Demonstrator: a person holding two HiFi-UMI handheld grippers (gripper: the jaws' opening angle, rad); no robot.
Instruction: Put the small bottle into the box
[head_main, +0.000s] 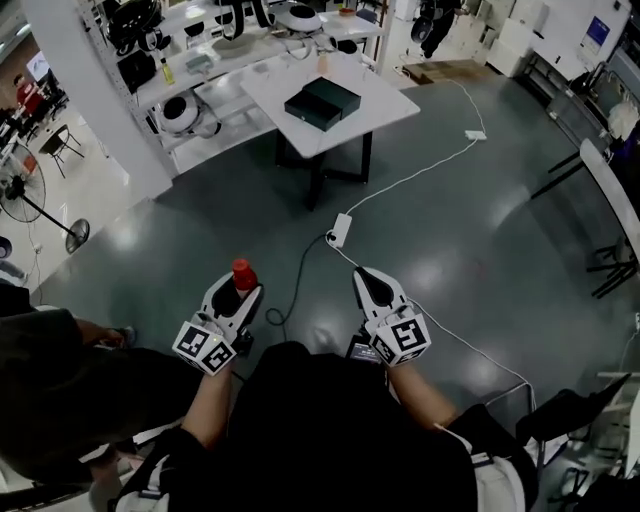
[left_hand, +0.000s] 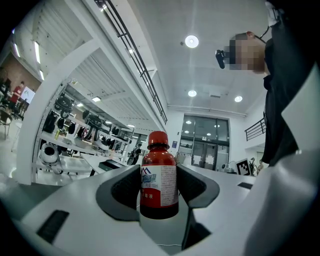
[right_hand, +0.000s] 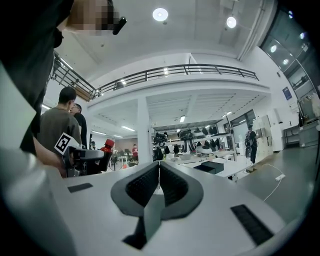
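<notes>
Grey glossy floor (head_main: 480, 230) fills most of the head view, with a white cable (head_main: 420, 170) running across it to a power strip (head_main: 339, 229). Far ahead stands a white table (head_main: 385, 100), and on it lies the box (head_main: 322, 102), dark, flat and closed as far as can be seen. Behind the table are white shelves (head_main: 190, 70) with gear on them, and a fan (head_main: 40, 200) stands at the far left. Both grippers are held low and close to the wearer's body, well apart from the table. The left gripper (head_main: 238, 290) has its jaws clamped on the bottle (head_main: 243, 274): in the left gripper view the dark pads press against both sides of its white label, and the bottle (left_hand: 159, 175) stands upright between them, its red cap and dark red shoulders rising clear above the left gripper (left_hand: 159, 192). The right gripper (head_main: 370, 285) is beside it, a little apart, and holds nothing: in the right gripper view its ribbed pads meet along a single line at the right gripper's (right_hand: 159, 181) tips, with no gap. That view also catches the left gripper (right_hand: 85, 155) off to the side with the red cap (right_hand: 107, 145) above it, and the box (right_hand: 216, 166) far off on the table. A second person (head_main: 40, 370) in dark clothes is at the lower left of the head view.
</notes>
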